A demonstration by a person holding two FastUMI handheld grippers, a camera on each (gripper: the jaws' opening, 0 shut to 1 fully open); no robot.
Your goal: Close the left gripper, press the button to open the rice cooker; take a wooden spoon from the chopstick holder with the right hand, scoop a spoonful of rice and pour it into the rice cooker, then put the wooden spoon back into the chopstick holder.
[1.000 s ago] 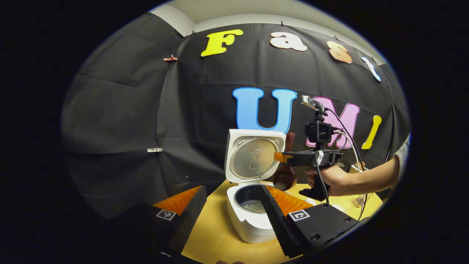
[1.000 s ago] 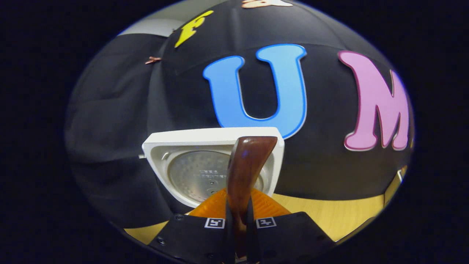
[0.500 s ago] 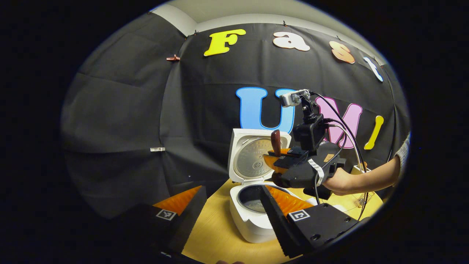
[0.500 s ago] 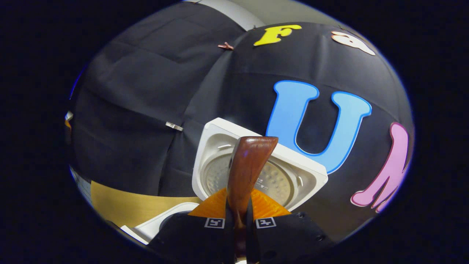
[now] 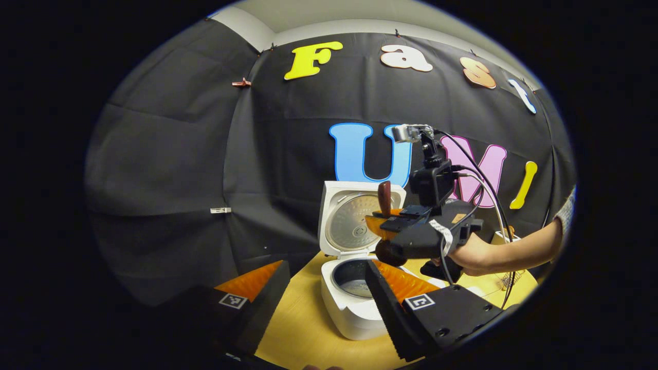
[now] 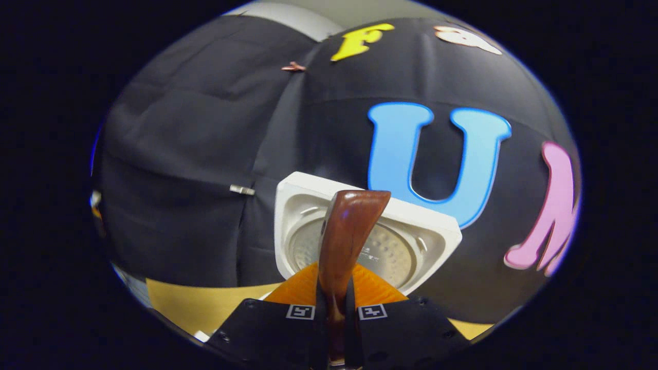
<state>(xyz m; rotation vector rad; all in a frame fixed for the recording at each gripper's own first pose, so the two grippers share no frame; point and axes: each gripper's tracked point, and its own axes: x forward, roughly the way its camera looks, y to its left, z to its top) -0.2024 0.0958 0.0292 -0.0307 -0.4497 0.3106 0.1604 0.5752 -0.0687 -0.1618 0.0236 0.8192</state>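
Note:
The white rice cooker (image 5: 345, 313) stands on the wooden table with its lid (image 5: 354, 218) raised upright; something pale lies in the inner pot (image 5: 354, 283). A hand (image 5: 475, 254) holds my right gripper (image 5: 383, 226) just above the pot's right side, shut on the dark wooden spoon. The handle end (image 5: 384, 196) points up and the bowl (image 5: 388, 253) hangs below the fingers. In the right gripper view the spoon handle (image 6: 345, 236) rises from my shut right gripper (image 6: 335, 308) in front of the lid (image 6: 411, 241). My left gripper (image 5: 324, 290) is open, in front of the cooker, with nothing between its fingers.
The table top (image 5: 303, 334) runs from the cooker toward my left gripper and also appears as the table (image 6: 205, 308) below the lid. A pale object (image 5: 499, 237) and a wire item (image 5: 506, 280) sit behind the forearm at the right.
The right gripper has turned from sideways to facing the left camera and shifted left, carrying the spoon bowl from beside the lid to above the pot's right side. The left gripper stayed put.

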